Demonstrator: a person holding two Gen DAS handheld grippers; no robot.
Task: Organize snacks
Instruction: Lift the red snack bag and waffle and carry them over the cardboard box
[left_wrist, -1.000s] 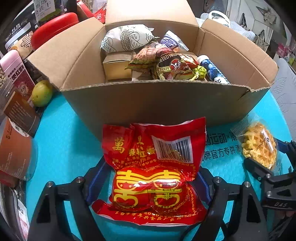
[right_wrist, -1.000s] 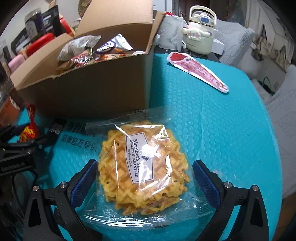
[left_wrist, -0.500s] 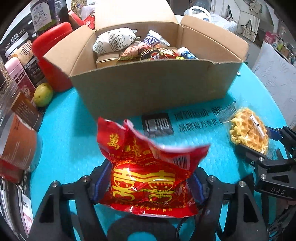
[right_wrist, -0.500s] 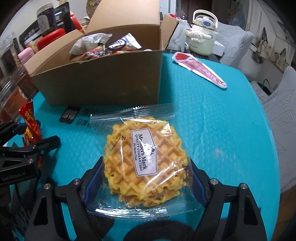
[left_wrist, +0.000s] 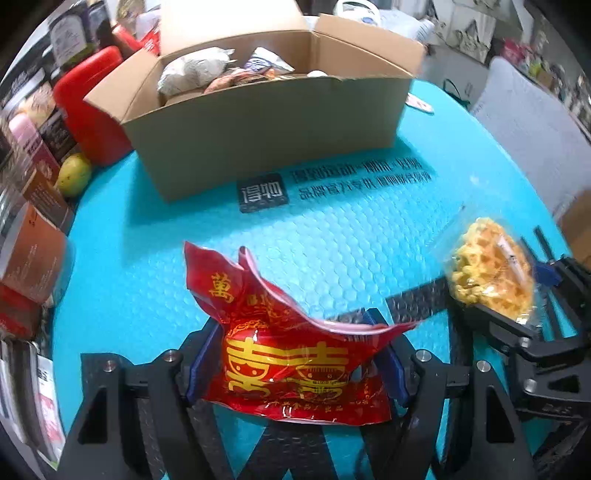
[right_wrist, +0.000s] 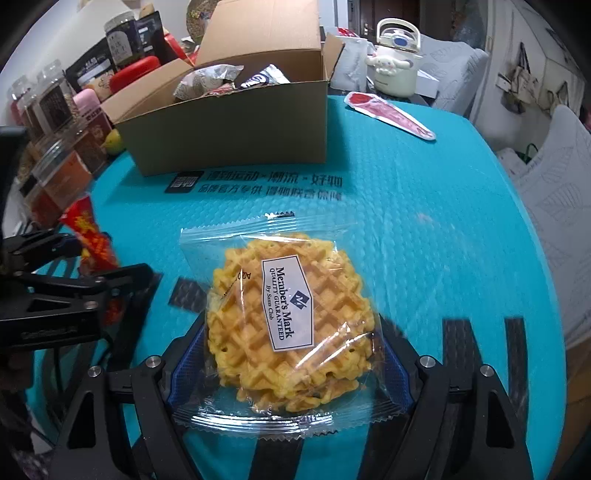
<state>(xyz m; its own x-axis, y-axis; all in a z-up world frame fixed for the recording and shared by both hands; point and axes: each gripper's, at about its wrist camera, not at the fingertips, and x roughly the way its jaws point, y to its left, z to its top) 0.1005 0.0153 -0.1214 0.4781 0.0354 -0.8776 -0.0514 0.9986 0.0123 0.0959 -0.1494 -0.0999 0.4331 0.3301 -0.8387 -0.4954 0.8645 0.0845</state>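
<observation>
Snacks pinched and lifted for boxing: red packet (left_wrist: 291, 354) in left gripper (left_wrist: 295, 365), waffle (right_wrist: 291, 317) in right gripper (right_wrist: 291, 354), box (left_wrist: 266, 122) ahead.

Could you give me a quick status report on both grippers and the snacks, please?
Left gripper shut on red snack packet, lifted. Right gripper shut on waffle pack, lifted. Open cardboard box ahead, path clear.

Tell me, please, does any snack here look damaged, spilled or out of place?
Nothing is spilled or torn. The red snack packet is crumpled, its top edge folded over in the left gripper. One long red packet lies alone on the mat, apart from the cardboard box.
</observation>
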